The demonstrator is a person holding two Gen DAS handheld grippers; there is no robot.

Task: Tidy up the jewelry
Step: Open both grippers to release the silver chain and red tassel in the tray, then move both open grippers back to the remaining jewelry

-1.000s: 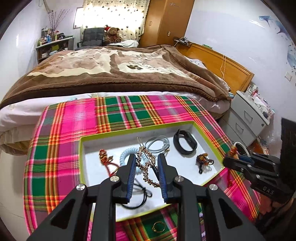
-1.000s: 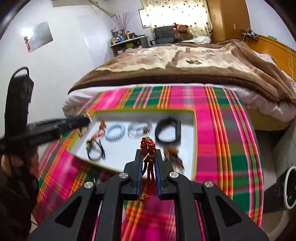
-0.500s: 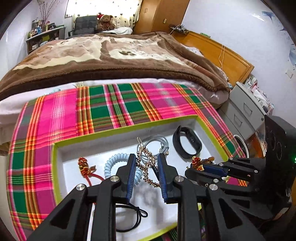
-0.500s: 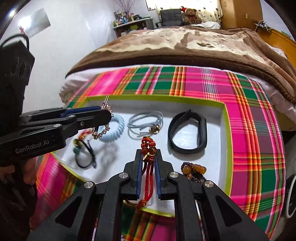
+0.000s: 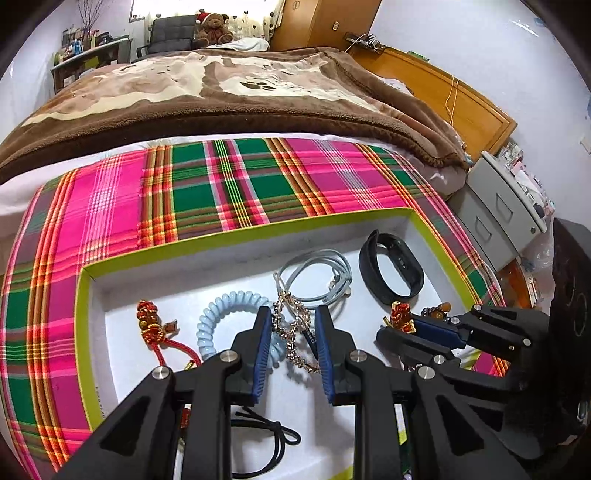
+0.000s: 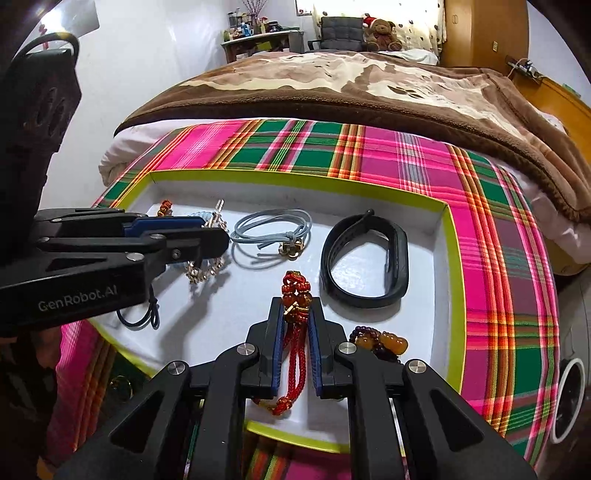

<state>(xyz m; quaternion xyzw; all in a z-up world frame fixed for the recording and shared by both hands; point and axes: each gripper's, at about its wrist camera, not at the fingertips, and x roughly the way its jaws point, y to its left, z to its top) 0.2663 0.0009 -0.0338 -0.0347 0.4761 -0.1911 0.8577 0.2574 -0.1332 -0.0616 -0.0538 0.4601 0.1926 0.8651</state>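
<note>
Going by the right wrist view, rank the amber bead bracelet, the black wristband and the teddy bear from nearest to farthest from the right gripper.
From the right gripper:
1. Amber bead bracelet, just right of the fingers.
2. Black wristband, beyond, to the right in the tray.
3. Teddy bear, across the bed.

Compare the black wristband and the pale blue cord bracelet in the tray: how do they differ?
The black wristband is a broad, solid strap; the pale blue cord bracelet is thin cord in several loose loops. The wristband stands on edge, holding its oval shape; the cord bracelet lies flat and slack. The cord bracelet carries a small metal charm; the wristband shows none. Both rest side by side in the tray, ungripped.
</note>
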